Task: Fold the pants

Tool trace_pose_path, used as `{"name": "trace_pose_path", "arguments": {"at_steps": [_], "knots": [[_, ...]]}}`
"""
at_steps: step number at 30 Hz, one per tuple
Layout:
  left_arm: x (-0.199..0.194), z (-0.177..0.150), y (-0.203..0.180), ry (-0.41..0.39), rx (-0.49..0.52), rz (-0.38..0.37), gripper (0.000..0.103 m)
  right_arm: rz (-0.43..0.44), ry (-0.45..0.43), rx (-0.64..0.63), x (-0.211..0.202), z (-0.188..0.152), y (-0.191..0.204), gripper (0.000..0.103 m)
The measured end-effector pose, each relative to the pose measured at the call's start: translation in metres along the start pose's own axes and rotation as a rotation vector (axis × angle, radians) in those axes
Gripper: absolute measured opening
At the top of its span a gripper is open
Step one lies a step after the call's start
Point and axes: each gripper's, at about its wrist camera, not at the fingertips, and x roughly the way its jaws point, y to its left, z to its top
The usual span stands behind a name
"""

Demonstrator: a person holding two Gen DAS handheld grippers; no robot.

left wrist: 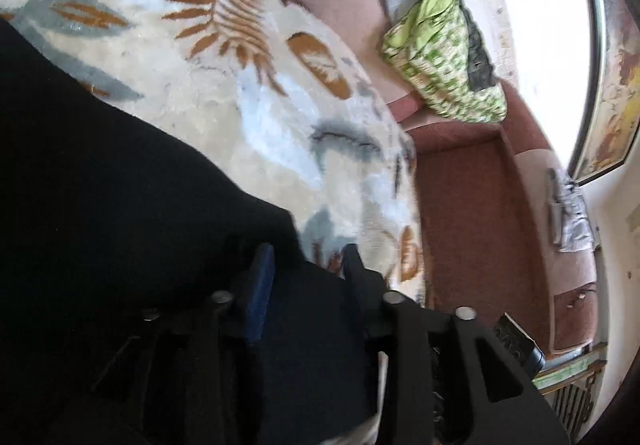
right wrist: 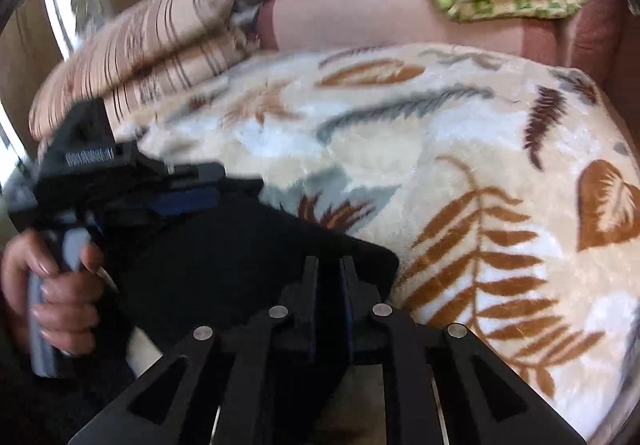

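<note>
From my left wrist, my left gripper [left wrist: 306,259] stands partly spread with the black pants [left wrist: 120,205] lying between its fingers on the leaf-print blanket [left wrist: 224,57]; I cannot tell if the pads press the cloth.

From my right wrist, my right gripper [right wrist: 329,265] is pinched narrow on the pants' [right wrist: 224,257] edge; my left hand [right wrist: 56,285] grips its handle.

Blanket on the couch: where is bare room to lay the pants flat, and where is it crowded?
The leaf-print blanket is bare from the black pants across to its far edge at the pink couch back. Crowded spots: the striped folded bedding at one corner, the green patterned bundle on the couch, and both grippers at the pants.
</note>
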Motion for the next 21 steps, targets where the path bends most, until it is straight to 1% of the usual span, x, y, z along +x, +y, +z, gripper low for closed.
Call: {"name": "trace_pose_path", "arguments": {"at_steps": [1,2,3,4,5,6,7,8,9,10,11,14,15,16,17,18,19,20,21], "knots": [[-0.006,-0.002,-0.004,-0.013,0.004,-0.025,0.055,0.007,-0.014,-0.009,-0.008,-0.001,0.003,0.014],[-0.016,-0.005,-0.011,-0.041,0.025,-0.058,0.063,0.030,-0.027,-0.024,-0.020,-0.004,0.008,0.014],[-0.024,-0.008,-0.019,-0.060,0.061,-0.105,0.066,0.042,-0.028,-0.032,-0.026,-0.007,0.011,0.014],[-0.028,-0.013,-0.026,-0.061,0.091,-0.145,0.068,0.056,-0.010,-0.041,-0.030,-0.016,0.016,0.014],[-0.029,-0.018,-0.031,-0.052,0.115,-0.163,0.070,0.063,0.037,-0.043,-0.023,-0.023,0.018,0.014],[-0.027,-0.023,-0.035,-0.028,0.148,-0.171,0.070,0.039,0.110,-0.052,-0.011,-0.031,0.020,0.014],[-0.020,-0.029,-0.034,-0.004,0.163,-0.111,0.071,0.004,0.169,-0.062,0.001,-0.039,0.021,0.015],[-0.004,-0.033,-0.026,0.050,0.153,-0.033,0.068,0.000,0.148,-0.067,0.002,-0.042,0.022,0.015],[0.007,-0.034,-0.018,0.083,0.141,0.006,0.062,-0.003,0.150,-0.067,0.003,-0.040,0.023,0.015],[0.007,-0.032,-0.020,0.064,0.152,0.020,0.059,0.002,0.152,-0.063,0.002,-0.038,0.023,0.014],[0.007,-0.030,-0.022,0.071,0.144,0.016,0.061,0.017,0.156,-0.046,0.001,-0.037,0.020,0.014],[0.003,-0.026,-0.021,0.075,0.114,-0.013,0.060,0.045,0.146,0.002,-0.004,-0.034,0.015,0.015],[-0.005,-0.026,-0.023,0.069,0.105,-0.025,0.061,0.055,0.113,-0.017,-0.013,-0.032,0.021,0.018],[-0.014,-0.028,-0.025,0.062,0.101,-0.034,0.061,0.065,0.090,-0.034,-0.019,-0.031,0.026,0.018],[-0.024,-0.033,-0.029,0.056,0.100,-0.051,0.066,0.096,0.056,-0.064,-0.028,-0.031,0.035,0.018],[-0.033,-0.040,-0.031,0.050,0.111,-0.066,0.070,0.108,0.049,-0.075,-0.030,-0.033,0.038,0.018],[-0.039,-0.049,-0.035,0.041,0.134,-0.038,0.076,0.106,0.064,-0.093,-0.027,-0.035,0.044,0.020],[-0.037,-0.054,-0.035,0.047,0.149,0.018,0.079,0.085,0.101,-0.104,-0.019,-0.039,0.047,0.023],[-0.027,-0.059,-0.028,0.078,0.144,0.067,0.079,0.062,0.147,-0.108,-0.009,-0.042,0.047,0.031]]}}
